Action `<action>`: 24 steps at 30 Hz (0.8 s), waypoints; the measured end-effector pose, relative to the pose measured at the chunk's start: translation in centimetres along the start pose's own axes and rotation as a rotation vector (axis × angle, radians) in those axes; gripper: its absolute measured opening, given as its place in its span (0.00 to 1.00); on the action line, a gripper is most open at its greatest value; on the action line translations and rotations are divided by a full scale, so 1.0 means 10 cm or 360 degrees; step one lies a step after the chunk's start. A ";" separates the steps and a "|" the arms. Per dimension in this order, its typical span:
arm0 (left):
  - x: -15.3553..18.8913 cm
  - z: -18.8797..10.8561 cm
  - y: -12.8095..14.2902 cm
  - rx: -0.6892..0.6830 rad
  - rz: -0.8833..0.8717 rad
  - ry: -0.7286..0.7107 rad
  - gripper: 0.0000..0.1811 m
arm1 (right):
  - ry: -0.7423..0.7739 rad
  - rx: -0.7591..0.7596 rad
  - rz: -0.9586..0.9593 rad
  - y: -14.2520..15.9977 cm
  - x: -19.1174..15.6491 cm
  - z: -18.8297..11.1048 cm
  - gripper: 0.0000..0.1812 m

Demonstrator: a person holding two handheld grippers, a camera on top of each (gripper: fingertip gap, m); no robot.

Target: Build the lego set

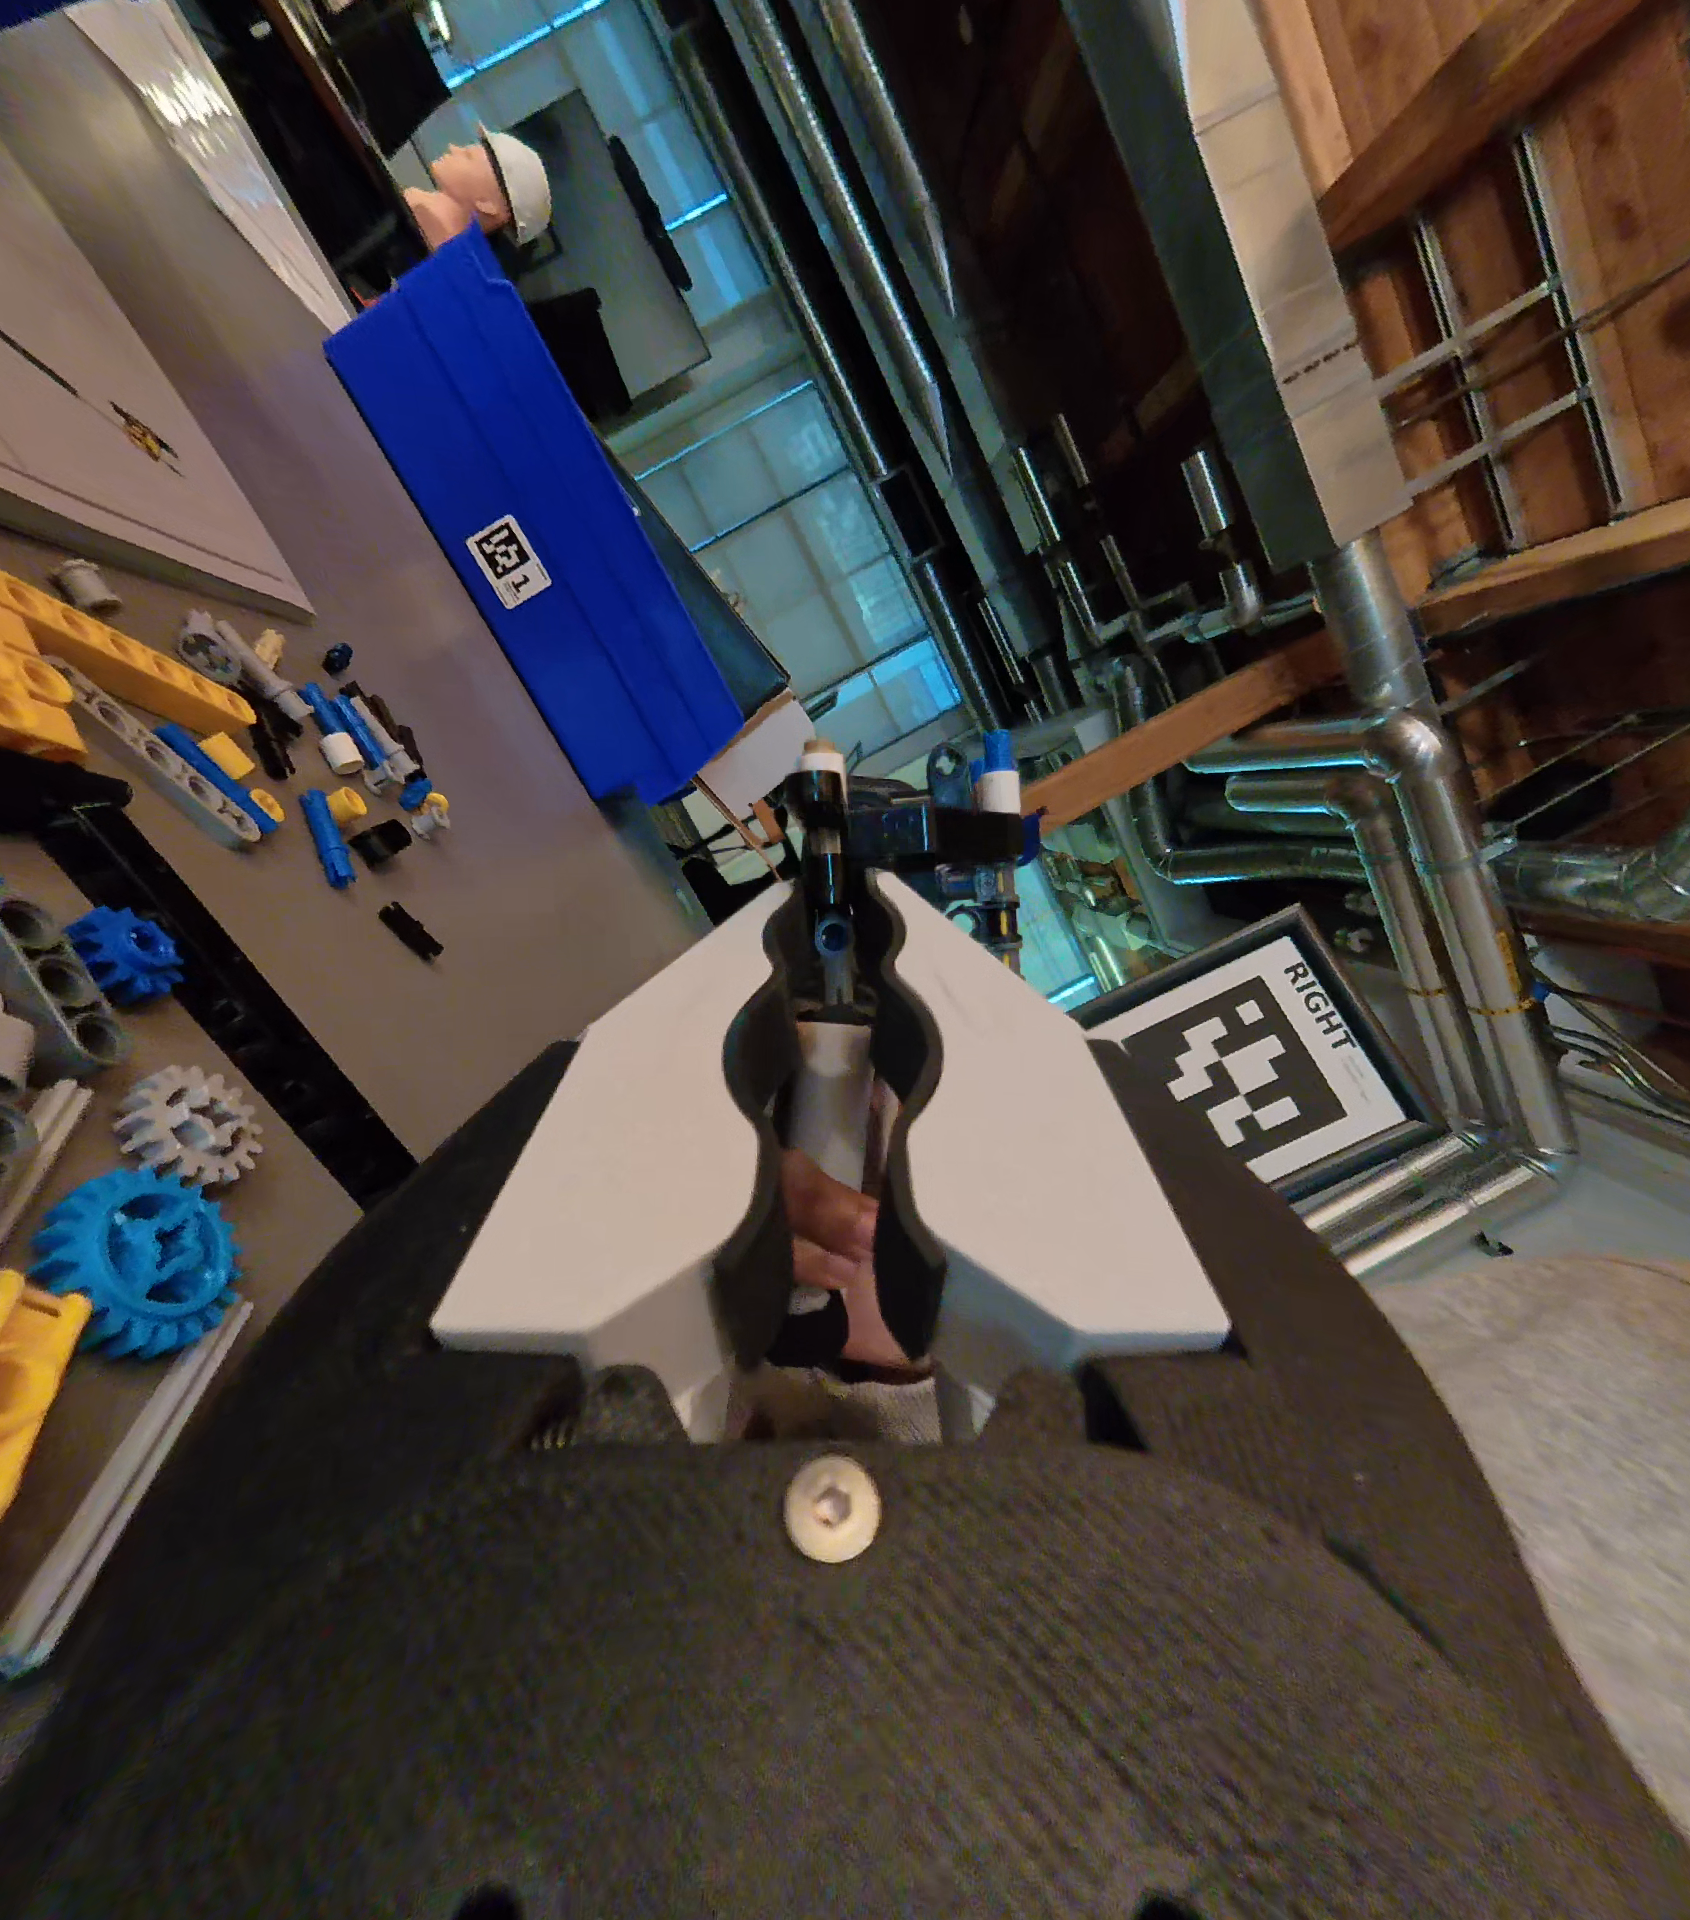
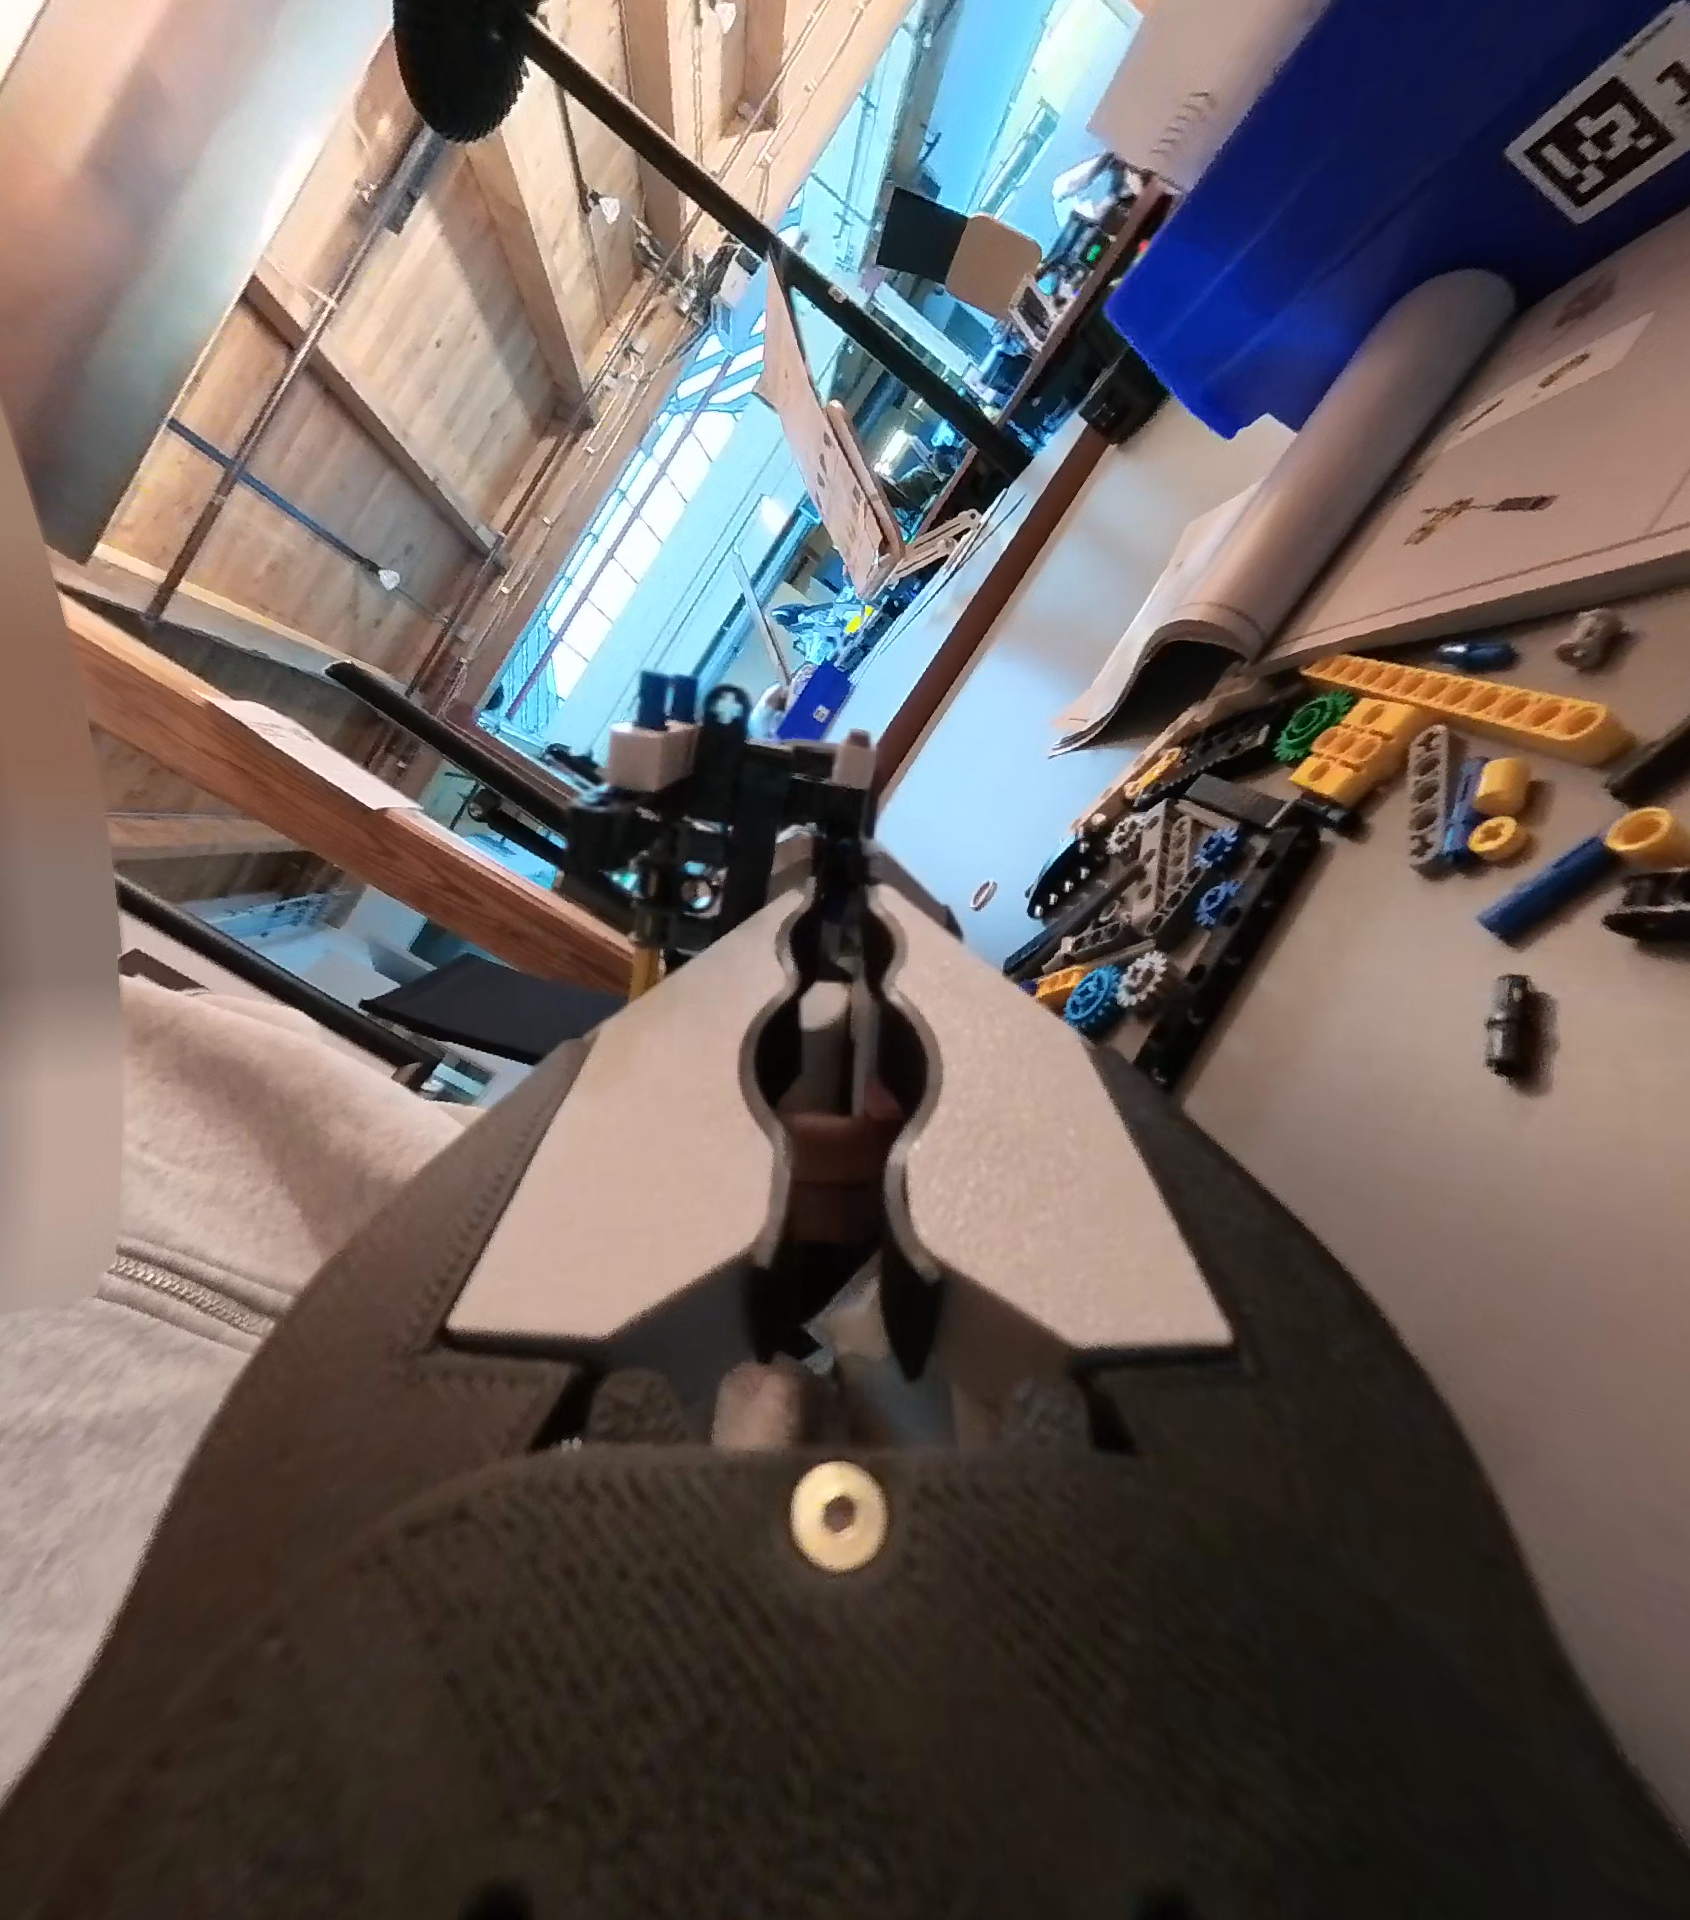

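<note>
Holding: black assembly [image 1: 882, 831], lifted off the table [image 1: 508, 935] at frame centre so both grippers reach it.
Left gripper [image 1: 833, 914]: fingers clamped on it.
Right gripper [image 2: 836, 883]: fingers pinched on its other end.
Loose parts [image 1: 342, 748]: left edge, within reach.

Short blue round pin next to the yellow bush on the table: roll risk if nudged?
Likely yes: the short blue round pin is cylindrical and lies flat on the smooth grey table. Probably light and rigid; the yellow bush at its end may check it.

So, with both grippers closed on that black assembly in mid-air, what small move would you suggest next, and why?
Probably hold steady with the left gripper and release the right gripper to fetch a part: both clamp the black assembly, while loose pieces wait on the table.
</note>
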State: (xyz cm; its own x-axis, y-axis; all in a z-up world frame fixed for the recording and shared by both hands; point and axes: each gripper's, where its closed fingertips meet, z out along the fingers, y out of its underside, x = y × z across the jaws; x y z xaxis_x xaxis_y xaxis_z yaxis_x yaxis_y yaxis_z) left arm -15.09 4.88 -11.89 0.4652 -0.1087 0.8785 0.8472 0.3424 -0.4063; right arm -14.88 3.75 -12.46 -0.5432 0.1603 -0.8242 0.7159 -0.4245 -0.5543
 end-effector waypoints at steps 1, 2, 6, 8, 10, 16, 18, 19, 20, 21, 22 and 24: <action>0.00 0.00 0.00 0.0008 0.0012 -0.0003 0.03 | 0.0016 0.0002 0.0014 0.00 0.02 0.00 0.05; 0.00 0.00 0.00 0.0013 0.0022 -0.0008 0.03 | 0.0029 0.0000 0.0028 0.00 0.04 0.00 0.06; -0.01 0.00 -0.02 0.0029 0.0025 -0.0016 0.03 | 0.0042 -0.0011 0.0042 0.00 0.04 0.01 0.05; -0.02 0.00 -0.02 0.0037 0.0068 -0.0039 0.03 | 0.0044 -0.0011 0.0043 -0.01 0.04 0.01 0.05; -0.02 0.00 -0.02 0.0036 0.0107 -0.0055 0.03 | 0.0022 -0.0006 0.0063 -0.01 0.03 0.01 0.04; -0.03 -0.04 -0.09 0.0085 0.0108 -0.0068 0.03 | -0.0004 -0.0008 0.0157 0.01 0.07 0.00 0.08; -0.04 -0.05 -0.12 0.0091 0.0089 -0.0064 0.03 | -0.0019 0.0022 0.0183 -0.01 0.07 -0.02 0.09; -0.04 -0.05 -0.12 0.0092 0.0072 -0.0053 0.03 | -0.0023 0.0019 0.0184 -0.02 0.06 -0.02 0.08; -0.03 -0.04 -0.11 0.0081 0.0054 -0.0030 0.03 | -0.0023 0.0014 0.0179 -0.01 0.06 -0.01 0.09; -0.01 -0.03 -0.10 0.0073 0.0029 -0.0002 0.04 | -0.0032 0.0011 0.0175 -0.01 0.06 0.00 0.09; 0.01 -0.03 -0.09 0.0078 0.0000 0.0027 0.03 | -0.0049 0.0008 0.0176 0.00 0.05 0.01 0.10; 0.03 -0.01 -0.06 0.0076 -0.0068 0.0069 0.03 | -0.0096 0.0025 0.0185 0.00 0.02 0.03 0.10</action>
State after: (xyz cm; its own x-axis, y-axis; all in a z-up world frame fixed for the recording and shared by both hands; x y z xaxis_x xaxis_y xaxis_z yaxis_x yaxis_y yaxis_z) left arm -15.49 4.54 -11.42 0.4407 -0.1640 0.8825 0.8537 0.3805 -0.3556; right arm -15.14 3.58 -12.60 -0.4828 0.0555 -0.8740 0.7687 -0.4512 -0.4533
